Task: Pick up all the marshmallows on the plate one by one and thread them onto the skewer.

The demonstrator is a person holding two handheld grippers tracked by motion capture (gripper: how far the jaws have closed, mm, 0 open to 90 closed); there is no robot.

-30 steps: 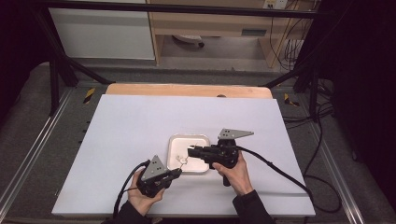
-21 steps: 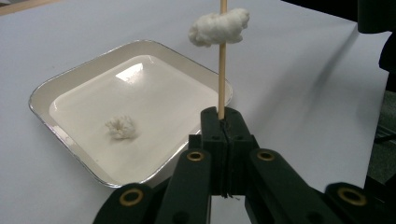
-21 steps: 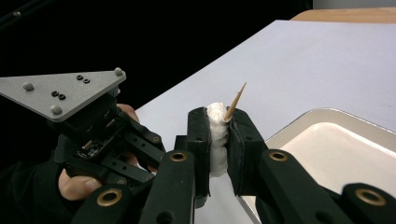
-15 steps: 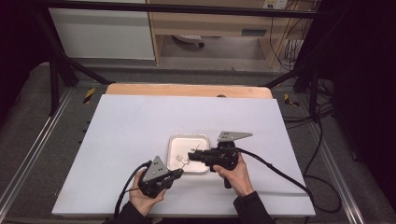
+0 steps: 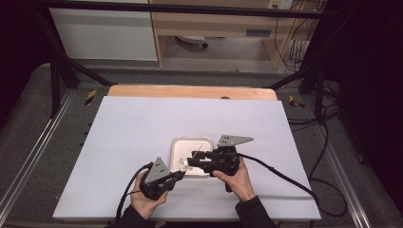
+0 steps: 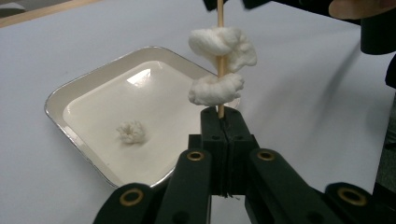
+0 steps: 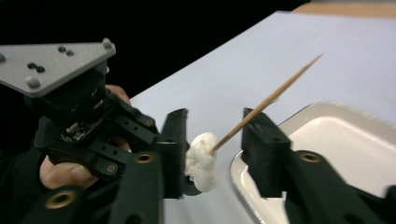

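The white surface [image 5: 142,137] carries one shallow square tray [image 5: 179,145] with a metallic rim, which lies in the near middle, just in front of the person's two hands. The left hand-held gripper [image 6: 223,122] sits at the near left corner of the tray and is clenched on the lower end of one thin wooden skewer [image 6: 220,14], so that the stick stands up and leans toward the far right; I judge it is held like this to keep the skewer steady while pieces are pushed onto it. The right hand-held gripper [image 7: 212,140] comes from the right, over the near right part of the tray, and its jaws are released, one on each side of the skewer without pressing it; probably they stand this way to slide a piece along the stick or to let it go, but I cannot tell which. On the skewer there are two white fluffy pieces, perhaps marshmallow: an upper piece [image 6: 224,44] and a lower piece [image 6: 215,89], touching each other, the lower one just above the left jaws. One more loose white piece [image 6: 130,132] lies alone on the tray floor, well apart from the skewer.
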